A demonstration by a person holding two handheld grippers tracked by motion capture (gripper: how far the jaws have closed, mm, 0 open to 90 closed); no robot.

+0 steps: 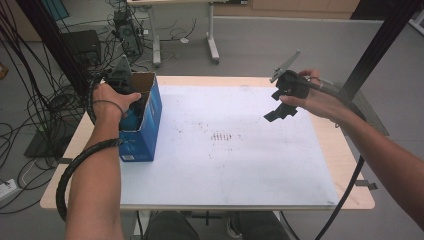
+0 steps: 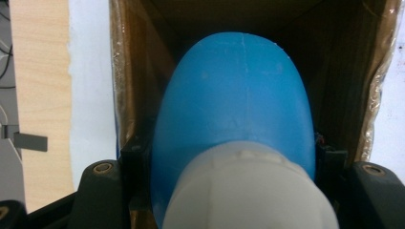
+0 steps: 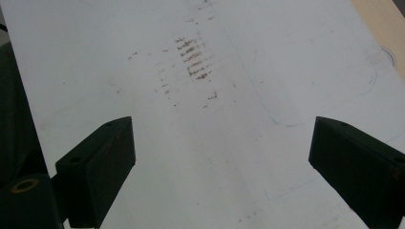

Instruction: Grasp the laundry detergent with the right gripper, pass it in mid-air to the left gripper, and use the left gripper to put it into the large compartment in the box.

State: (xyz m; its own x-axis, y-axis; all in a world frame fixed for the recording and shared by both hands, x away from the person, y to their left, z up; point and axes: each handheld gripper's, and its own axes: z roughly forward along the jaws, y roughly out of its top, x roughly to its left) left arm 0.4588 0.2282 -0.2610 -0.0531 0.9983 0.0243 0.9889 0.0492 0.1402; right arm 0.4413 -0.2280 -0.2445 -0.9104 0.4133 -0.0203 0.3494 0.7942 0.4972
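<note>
There is one surface (image 1: 350, 165), light wood, covered by one white sheet (image 1: 240, 160). One blue cardboard box (image 1: 150, 117) stands on it, open at the top, and inside it is one blue bottle (image 2: 239, 95) with one white cap (image 2: 248, 191). Two tongs are present: the left tongs (image 1: 131, 102) inside the box and the right tongs (image 1: 281, 107) above the sheet. One patch of brownish marks (image 3: 193, 59) shows on the sheet.
</note>
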